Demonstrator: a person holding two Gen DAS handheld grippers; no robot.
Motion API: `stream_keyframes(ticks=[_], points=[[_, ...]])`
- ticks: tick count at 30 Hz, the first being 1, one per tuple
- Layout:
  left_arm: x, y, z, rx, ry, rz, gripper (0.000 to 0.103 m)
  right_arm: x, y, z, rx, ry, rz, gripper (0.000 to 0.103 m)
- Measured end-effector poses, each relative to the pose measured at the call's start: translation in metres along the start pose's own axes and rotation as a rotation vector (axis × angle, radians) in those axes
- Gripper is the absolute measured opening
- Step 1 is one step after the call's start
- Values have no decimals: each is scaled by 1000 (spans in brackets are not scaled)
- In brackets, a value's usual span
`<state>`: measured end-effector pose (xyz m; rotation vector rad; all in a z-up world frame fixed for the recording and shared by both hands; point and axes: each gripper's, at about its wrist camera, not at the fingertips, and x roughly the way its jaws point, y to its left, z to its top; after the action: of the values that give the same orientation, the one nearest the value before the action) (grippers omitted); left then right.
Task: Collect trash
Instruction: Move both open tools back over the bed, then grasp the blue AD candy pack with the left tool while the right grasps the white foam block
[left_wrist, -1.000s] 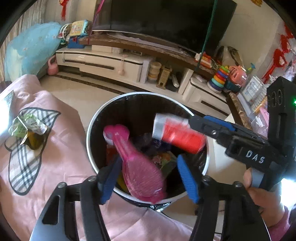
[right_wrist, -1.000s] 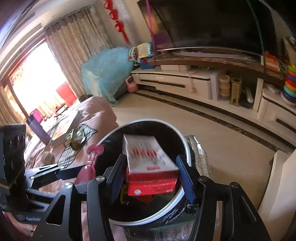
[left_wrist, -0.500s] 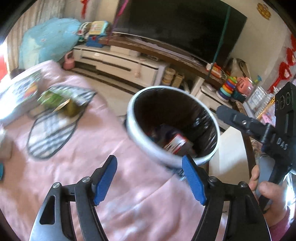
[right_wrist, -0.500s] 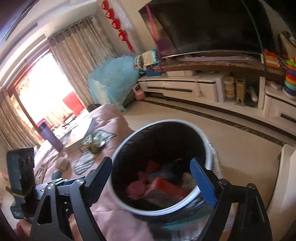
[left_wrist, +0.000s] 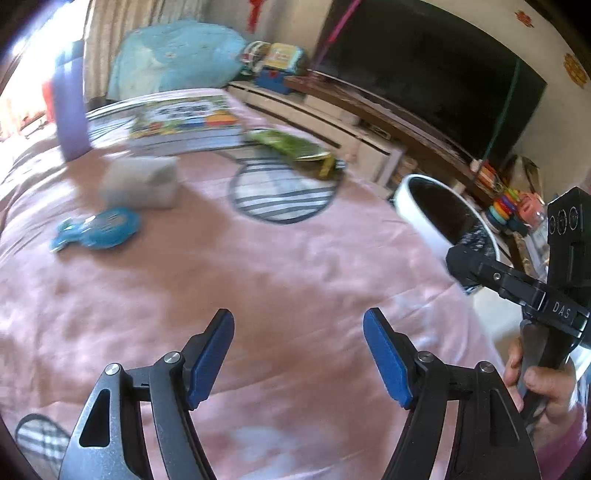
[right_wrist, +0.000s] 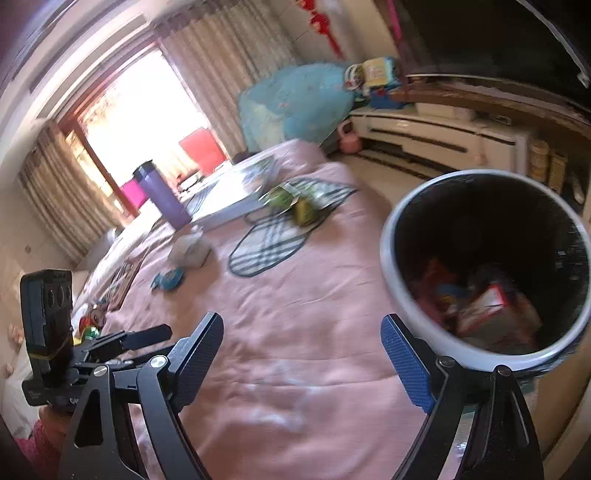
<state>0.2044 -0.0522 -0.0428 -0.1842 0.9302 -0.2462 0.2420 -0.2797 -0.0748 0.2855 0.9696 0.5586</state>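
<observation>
Both your left gripper (left_wrist: 298, 356) and right gripper (right_wrist: 302, 360) gape wide and empty over the pink cloth (left_wrist: 295, 266), bin (right_wrist: 484, 273) at your right, so next reach ahead-left for the green wrapper (left_wrist: 291, 149).

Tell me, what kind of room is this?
Probably a family living room: a big dark television over a long low cabinet, curtains by a bright window, and stacking-ring toys nearby.

Blown-out daylight from the window (right_wrist: 147, 122) glares, while motion blur and fisheye bending smear both views.
</observation>
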Motion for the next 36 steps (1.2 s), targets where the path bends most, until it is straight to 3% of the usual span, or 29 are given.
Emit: stream_keyframes(ticks=[10,18,22,30,36], points=[[-31,71,-10,11,-3,79,72,39,43,-11,-59,55,70,88],[-24,121,22,118,4,137,76,65,71,-2,-137,97,89,88],[-9,139,42,175,23,153,76,83,89,11,-221,118,126,88],[7,164,56,174,57,150,76,142,135,50,-437,168,193,88],[22,158,63,313,119,160,76,195,159,69,-603,230,202,86]])
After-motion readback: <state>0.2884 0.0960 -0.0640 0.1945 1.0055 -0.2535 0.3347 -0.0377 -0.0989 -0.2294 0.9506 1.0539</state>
